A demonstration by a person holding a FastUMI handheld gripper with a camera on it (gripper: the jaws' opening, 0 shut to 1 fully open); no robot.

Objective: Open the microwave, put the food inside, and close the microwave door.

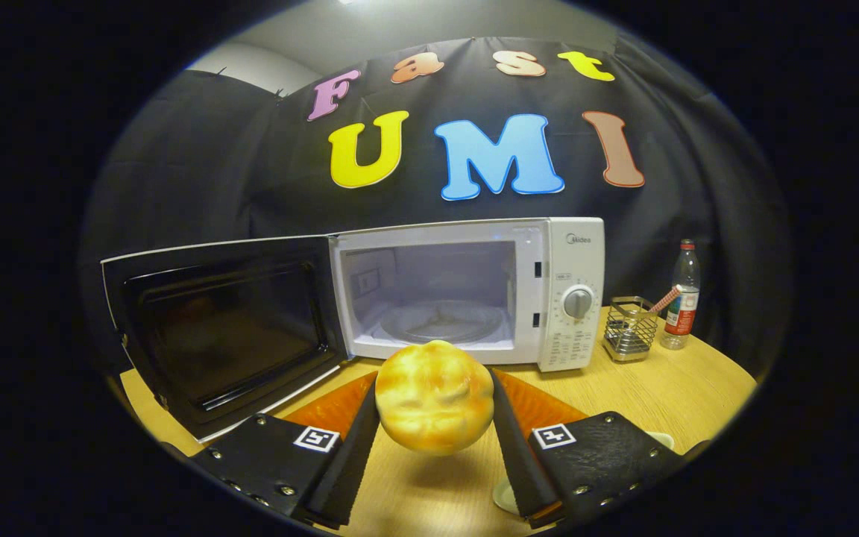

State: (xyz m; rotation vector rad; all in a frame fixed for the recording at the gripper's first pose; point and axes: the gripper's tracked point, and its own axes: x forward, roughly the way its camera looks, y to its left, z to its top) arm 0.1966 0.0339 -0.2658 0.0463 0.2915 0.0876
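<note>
A round golden bread roll (434, 397) is pinched between the two fingers of my gripper (434, 406), lifted off the wooden table (646, 395). Both fingers press on its sides. Beyond the roll stands a white microwave (577, 261). Its dark-windowed door (224, 328) is swung wide to the left. The cavity (437, 294) is lit, with a glass turntable (441, 321) on its floor. The roll hangs just in front of the cavity's lower sill.
Right of the microwave sit a small wire basket (629, 330) with a striped stick in it and a clear plastic bottle (682, 298). A pale dish rim (505, 498) peeks out beside the right finger. The table's round edge runs at the right.
</note>
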